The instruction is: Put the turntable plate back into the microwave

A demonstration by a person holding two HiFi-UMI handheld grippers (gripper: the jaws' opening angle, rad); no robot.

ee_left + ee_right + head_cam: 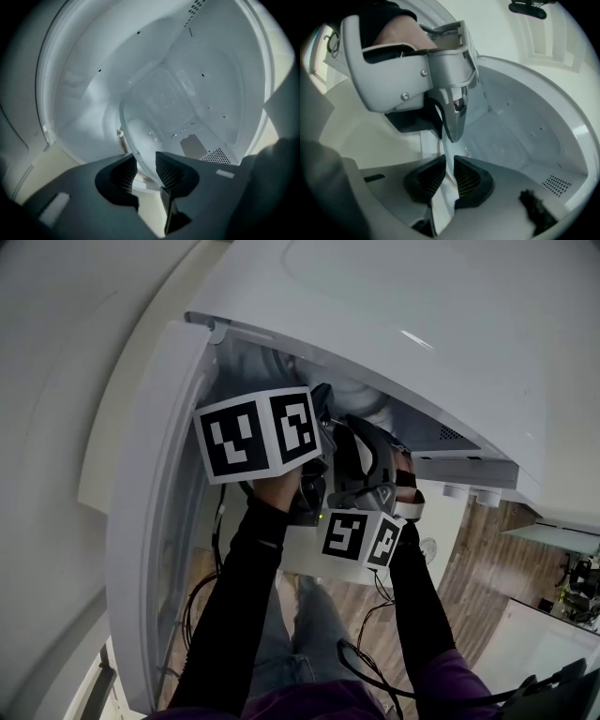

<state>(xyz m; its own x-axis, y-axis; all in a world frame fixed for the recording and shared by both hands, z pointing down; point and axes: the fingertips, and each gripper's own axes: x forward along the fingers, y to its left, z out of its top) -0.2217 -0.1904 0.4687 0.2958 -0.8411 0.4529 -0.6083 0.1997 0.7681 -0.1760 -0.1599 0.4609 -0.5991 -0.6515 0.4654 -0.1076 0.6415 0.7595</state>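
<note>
The clear glass turntable plate (159,108) is tilted inside the white microwave cavity (89,93). Its near rim runs between the pads of my left gripper (146,171), which stand a little apart from it, so that gripper is open. In the right gripper view the plate's thin rim (446,154) is pinched between the ribbed pads of my right gripper (450,176). The left gripper's grey body (417,75) sits just above and ahead of it. In the head view both marker cubes, left (258,432) and right (361,538), are close together at the cavity mouth, and the fingertips are hidden.
The microwave door (150,521) hangs open at the left of the head view. The oven's white top (422,315) covers most of the cavity. A beige cover patch (193,146) and vent holes (218,153) mark one cavity wall. A small white roller part (121,133) sits beside the plate.
</note>
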